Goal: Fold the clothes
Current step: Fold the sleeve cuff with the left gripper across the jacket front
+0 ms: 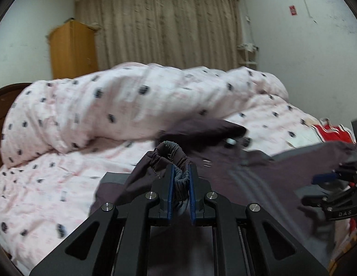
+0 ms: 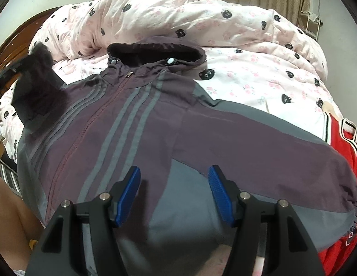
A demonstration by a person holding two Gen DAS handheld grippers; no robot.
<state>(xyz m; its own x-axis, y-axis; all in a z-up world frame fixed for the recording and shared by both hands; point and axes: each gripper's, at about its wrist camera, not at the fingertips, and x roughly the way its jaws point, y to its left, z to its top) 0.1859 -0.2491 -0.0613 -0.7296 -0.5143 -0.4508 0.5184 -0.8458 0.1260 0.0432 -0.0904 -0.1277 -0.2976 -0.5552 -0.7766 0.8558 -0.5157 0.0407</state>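
Elastic cuff (image 1: 176,161) in left tongs (image 1: 181,179), right tongs (image 2: 174,172) spread

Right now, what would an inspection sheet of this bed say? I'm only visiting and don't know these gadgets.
Surface: bed sheet, pink with black cat faces, rumpled.
Job's things: purple and grey jacket lies front up, zipped, hood at the far end; one sleeve lifted by its elastic cuff, the other sleeve flat on the bed.
Clutter: bunched duvet beyond the jacket; red garment at the right edge.
Grippers: left gripper shut on the cuff; right gripper open above the jacket's lower part, holding nothing.
Cables: thin cord down the far wall.
Surroundings: beige curtain, wooden wardrobe, white rack.
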